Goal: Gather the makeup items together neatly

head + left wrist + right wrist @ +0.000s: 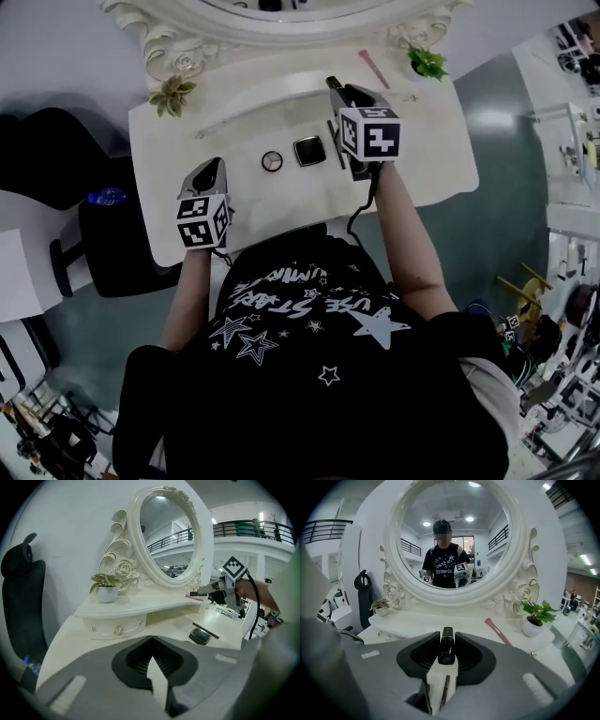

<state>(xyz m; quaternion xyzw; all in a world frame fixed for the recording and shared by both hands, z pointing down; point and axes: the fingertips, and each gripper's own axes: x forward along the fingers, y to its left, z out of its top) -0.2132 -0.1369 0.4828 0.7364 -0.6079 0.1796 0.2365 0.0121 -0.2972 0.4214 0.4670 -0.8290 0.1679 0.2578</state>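
Note:
My right gripper (335, 86) (446, 641) is shut on a black lipstick tube (446, 651), held above the back of the white vanity table (422, 159). Through the gap under the jaws shows a thin dark pencil (444, 692) (341, 145). On the tabletop lie a round compact (272, 160) and a square black compact (309, 150) (200, 635). A pink brush (373, 67) (498, 631) rests on the raised shelf. My left gripper (211, 173) (151, 641) hangs over the table's left front, jaws together with nothing between them.
An ornate oval mirror (450, 536) stands at the back, with a small potted plant at each end of the shelf (172, 94) (427, 62). A black chair (103, 234) sits left of the table.

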